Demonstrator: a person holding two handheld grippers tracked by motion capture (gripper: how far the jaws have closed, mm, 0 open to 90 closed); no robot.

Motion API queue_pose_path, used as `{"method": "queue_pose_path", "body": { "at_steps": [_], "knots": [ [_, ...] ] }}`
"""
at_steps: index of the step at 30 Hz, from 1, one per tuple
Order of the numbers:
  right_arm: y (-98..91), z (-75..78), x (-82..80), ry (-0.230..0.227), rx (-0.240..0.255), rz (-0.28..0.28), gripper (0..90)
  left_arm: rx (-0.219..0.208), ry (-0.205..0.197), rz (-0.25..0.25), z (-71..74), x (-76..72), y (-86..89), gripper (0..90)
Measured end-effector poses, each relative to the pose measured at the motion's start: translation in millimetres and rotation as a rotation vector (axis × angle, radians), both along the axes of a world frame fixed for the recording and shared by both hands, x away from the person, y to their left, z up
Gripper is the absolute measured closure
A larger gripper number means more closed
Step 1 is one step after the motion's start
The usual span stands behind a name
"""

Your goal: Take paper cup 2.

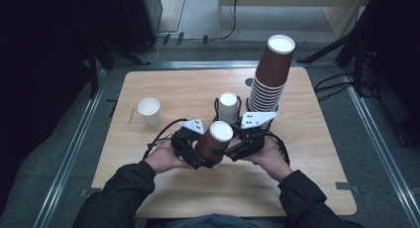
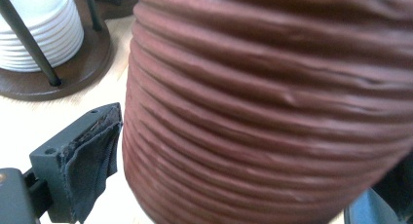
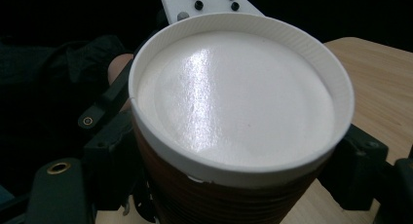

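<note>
Brown cup held between both grippers over the near bench.

The left gripper (image 1: 198,156) has its fingers clamped on the upturned brown cup (image 1: 212,141); the right gripper (image 1: 233,151) meets the cup near its white base, its fingers either side, grip unclear. Behind the cup stands a white stack (image 1: 228,107), right of that a tall brown stack (image 1: 270,79); a lone white cup (image 1: 149,111) sits far left.

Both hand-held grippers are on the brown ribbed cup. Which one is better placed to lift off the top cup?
Probably the right. The right hand-held gripper sits high, by the white base of the upside-down brown ribbed cup; the left hand-held gripper clamps lower on the ribbed wall, suited to steadying.
</note>
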State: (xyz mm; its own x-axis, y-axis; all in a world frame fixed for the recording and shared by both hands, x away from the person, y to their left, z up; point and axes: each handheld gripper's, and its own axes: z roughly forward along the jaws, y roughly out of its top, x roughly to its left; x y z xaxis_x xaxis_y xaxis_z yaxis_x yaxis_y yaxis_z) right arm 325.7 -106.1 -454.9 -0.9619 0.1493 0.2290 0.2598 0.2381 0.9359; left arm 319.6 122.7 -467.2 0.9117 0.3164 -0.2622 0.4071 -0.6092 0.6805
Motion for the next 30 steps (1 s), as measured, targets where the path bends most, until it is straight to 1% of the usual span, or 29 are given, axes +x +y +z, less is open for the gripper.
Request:
{"method": "queue_pose_path", "body": {
  "at_steps": [2, 3, 5, 7, 8, 10, 15, 17, 19, 22, 25, 27, 28, 29, 30],
  "knots": [
    [0.1, 0.3, 0.0, 0.003, 0.005, 0.0, 19.9, -0.003, -0.005, -0.002, 0.4, -0.4, 0.1, 0.0],
    [-0.5, 0.1, 0.9, 0.012, 0.019, 0.0, 19.9, -0.007, -0.015, -0.007, 1.5, -0.8, 1.1, 0.1],
    [-1.4, -0.2, 1.7, 0.018, 0.019, -0.001, 19.9, -0.011, -0.033, -0.004, 2.7, -1.2, 2.4, 4.4],
    [-1.9, -0.4, 1.9, 0.019, 0.023, -0.002, 19.9, -0.017, -0.029, -0.005, 2.9, -0.8, 3.0, 5.2],
    [-2.8, -0.5, 2.9, 0.029, 0.029, -0.005, 20.1, -0.023, -0.027, -0.004, 3.0, -0.6, 3.4, 6.1],
    [-3.1, -0.8, 3.0, 0.03, 0.028, -0.005, 20.3, -0.016, -0.03, -0.005, 3.2, -0.4, 3.2, 6.9],
    [-2.6, -1.3, 2.8, 0.027, 0.017, -0.003, 20.4, -0.003, -0.028, -0.01, 2.6, -0.2, 2.8, 8.1],
    [-2.4, -1.7, 3.1, 0.033, 0.013, -0.001, 20.3, 0.003, -0.028, -0.014, 2.5, -0.2, 2.7, 8.6],
    [-1.9, -0.9, 2.0, 0.025, 0.004, -0.002, 20.2, 0.0, -0.033, -0.012, 2.5, -1.1, 2.2, 8.8],
    [-1.7, 1.0, 0.8, 0.013, 0.005, -0.006, 20.0, -0.007, -0.037, -0.012, 3.4, -1.4, 2.7, 8.9],
    [-2.4, 1.6, 1.0, 0.019, 0.007, -0.009, 19.8, -0.013, -0.036, -0.009, 4.3, -1.1, 3.5, 9.3],
    [-2.8, 1.6, 1.5, 0.024, 0.002, -0.013, 17.7, -0.011, -0.034, -0.012, 4.0, -0.5, 4.1, 9.3],
    [-3.2, 1.7, 1.6, 0.032, -0.012, -0.02, 14.6, -0.01, -0.03, -0.01, 3.9, -0.4, 4.8, 9.3],
    [-3.5, 1.5, 1.8, 0.044, -0.019, -0.017, 14.2, -0.01, -0.03, -0.01, 3.9, -0.4, 4.8, 9.3],
    [-3.9, 1.4, 1.8, 0.046, -0.031, -0.022, 14.1, -0.012, -0.033, -0.005, 4.3, -0.1, 6.0, 9.3]
  ]
}}
